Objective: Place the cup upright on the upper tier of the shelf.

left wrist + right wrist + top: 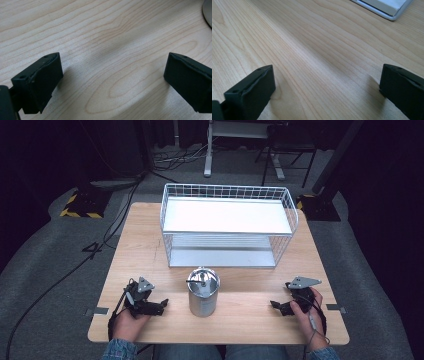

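Note:
A shiny metal can (pixel 203 292) with its lid peeled open stands upright near the front middle of the wooden table (pixel 145 240). Behind it sits a white wire rack (pixel 228 224) with two shelves. My left gripper (pixel 161 306) rests on the table left of the can, held by a hand, jaws wide apart and empty. In the left gripper view the left gripper (pixel 112 75) has bare wood between its fingers, and the can's edge (pixel 207 12) shows at the top right. My right gripper (pixel 276 306) lies right of the can, open and empty. The right gripper view shows the right gripper (pixel 327 82) and the rack's base corner (pixel 387 8).
The table's front edge runs just below both hands. Dark floor with cables (pixel 60 280) surrounds the table, with stand bases (pixel 82 202) at the back left and back right. Bare wood lies on both sides of the can.

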Motion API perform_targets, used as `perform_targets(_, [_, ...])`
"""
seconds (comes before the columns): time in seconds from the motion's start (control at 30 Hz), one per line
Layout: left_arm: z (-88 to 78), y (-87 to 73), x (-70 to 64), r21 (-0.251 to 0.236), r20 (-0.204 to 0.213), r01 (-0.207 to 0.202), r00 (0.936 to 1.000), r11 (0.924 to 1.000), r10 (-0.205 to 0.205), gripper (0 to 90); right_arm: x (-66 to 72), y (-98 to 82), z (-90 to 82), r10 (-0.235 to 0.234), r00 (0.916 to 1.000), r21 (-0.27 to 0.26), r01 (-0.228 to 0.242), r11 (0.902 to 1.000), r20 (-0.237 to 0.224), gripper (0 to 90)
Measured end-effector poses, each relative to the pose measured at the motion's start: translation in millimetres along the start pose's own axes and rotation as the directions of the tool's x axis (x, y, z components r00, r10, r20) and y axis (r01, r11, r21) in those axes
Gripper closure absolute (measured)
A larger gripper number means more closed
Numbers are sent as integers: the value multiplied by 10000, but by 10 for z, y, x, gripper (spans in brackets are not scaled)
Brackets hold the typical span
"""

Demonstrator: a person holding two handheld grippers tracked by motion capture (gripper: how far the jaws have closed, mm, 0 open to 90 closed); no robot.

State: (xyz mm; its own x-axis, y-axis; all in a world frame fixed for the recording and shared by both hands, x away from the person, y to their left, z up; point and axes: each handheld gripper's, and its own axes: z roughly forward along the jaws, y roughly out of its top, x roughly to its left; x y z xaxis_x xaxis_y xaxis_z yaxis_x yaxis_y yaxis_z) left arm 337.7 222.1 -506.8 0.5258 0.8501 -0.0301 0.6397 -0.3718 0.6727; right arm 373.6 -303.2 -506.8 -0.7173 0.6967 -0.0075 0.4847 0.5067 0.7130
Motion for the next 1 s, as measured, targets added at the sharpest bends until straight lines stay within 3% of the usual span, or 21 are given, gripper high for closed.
perform_targets(0.4, [-3, -3, 1, -14, -29, 26, 10000, 10000, -26, 26, 6, -9, -9, -2, 10000, 7, 2, 10000, -3, 5])
perform_targets(0.57, [-13, -3, 22, 41, 44, -193, 9998, 9998, 193, 30, 9, -11, -11, 9, 10000, 7, -9, 10000, 7, 5])
perform_targets(0.7, [-36, 1, 8, 202, -79, -12, 10000, 9998, 14, 29, 8, -12, -12, 11, 10000, 3, -11, 10000, 4, 4])
perform_targets(0.73, [-56, 10, 10, 197, -173, -188, 9997, 9996, 191, 28, 8, -11, -12, 6, 10000, 13, -6, 10000, 12, 4])
perform_targets(1.0, [-264, 68, -62, -713, -8, -324, 9995, 9969, 324, 30, 8, -12, -12, 30, 10000, 12, -30, 10000, -14, 3])
